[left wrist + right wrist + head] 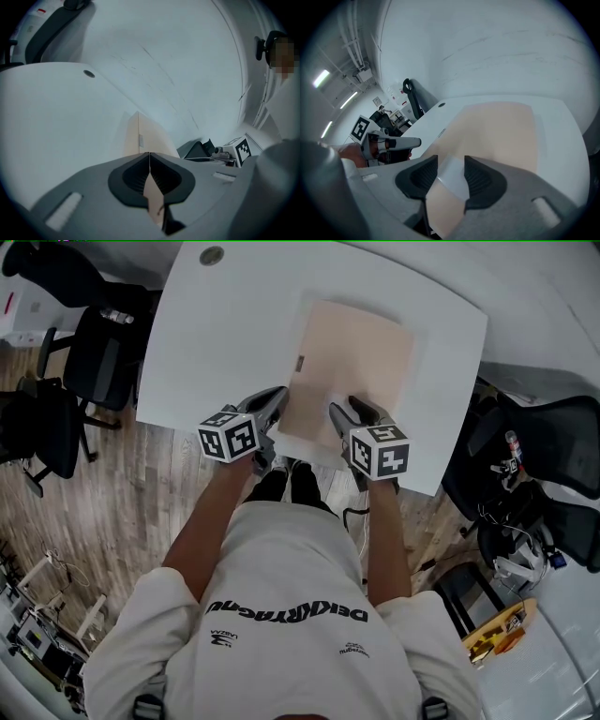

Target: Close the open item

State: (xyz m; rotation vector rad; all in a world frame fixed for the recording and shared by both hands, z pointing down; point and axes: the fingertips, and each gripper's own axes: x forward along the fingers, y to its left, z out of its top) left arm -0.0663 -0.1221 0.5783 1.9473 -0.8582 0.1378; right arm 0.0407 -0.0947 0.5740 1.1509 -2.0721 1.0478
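Beige folder lies flat on the white table, and both grippers are at its near edge. Left gripper: jaws pressed together, pinching a thin beige sheet of the folder at the near-left corner. Right gripper: jaws spread over the near-right edge. A pale strip of the folder sits between them, pads not pressing it. Black office chair left of the table.
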